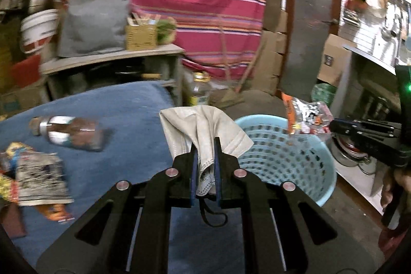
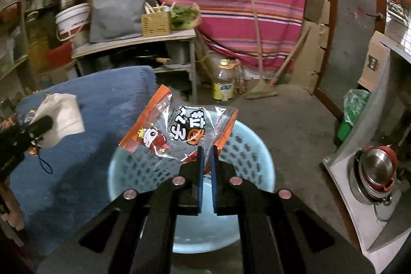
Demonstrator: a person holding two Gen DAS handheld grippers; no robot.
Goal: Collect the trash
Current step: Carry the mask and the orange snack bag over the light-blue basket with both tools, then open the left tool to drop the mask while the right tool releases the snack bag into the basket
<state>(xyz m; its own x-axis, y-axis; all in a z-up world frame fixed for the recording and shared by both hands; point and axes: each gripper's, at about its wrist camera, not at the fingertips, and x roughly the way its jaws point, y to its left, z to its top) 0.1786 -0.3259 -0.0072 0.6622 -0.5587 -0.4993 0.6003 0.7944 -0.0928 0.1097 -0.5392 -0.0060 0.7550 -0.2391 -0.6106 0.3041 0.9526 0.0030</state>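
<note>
Now the left gripper (image 1: 204,145) pinches a crumpled face mask (image 1: 203,130) beside the light-blue perforated basket (image 2: 246,145), while the right gripper (image 2: 206,153) clamps an orange snack wrapper (image 2: 179,127) above its rim.

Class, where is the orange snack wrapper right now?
In the right wrist view, the snack wrapper hangs pinched in the right gripper, above the light blue basket.

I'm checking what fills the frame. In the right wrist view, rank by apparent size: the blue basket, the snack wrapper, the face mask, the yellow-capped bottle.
1. blue basket, partly hidden by the gripper.
2. snack wrapper, held close to the camera, so it looks bigger than it is.
3. face mask.
4. yellow-capped bottle; it stands far back, so its place after the mask is unsure.
</note>
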